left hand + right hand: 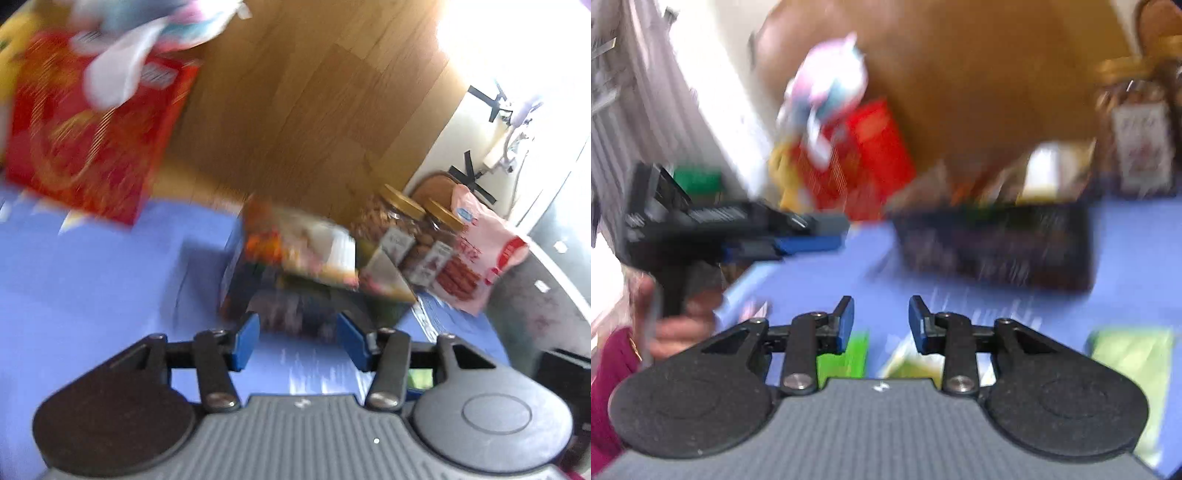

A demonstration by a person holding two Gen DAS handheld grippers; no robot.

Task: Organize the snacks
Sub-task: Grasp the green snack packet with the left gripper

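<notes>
Blue cloth covers the tabletop (92, 280). At left a flat red box (92, 136) leans, a crinkled white-pink bag (140, 48) on top. The left hand-held gripper (297, 339) hangs partly open and empty before a dark snack box (258, 288). Gold-lidded jars (402, 221) and a pink sausage bag (476, 254) stand rightmost. The right hand-held gripper (881, 323), narrowly parted, grips nothing; glossy green packets (1134, 369) lie under it.

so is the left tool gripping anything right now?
No. The left tool has its blue pads apart over the blue table cover, nothing between them.
</notes>
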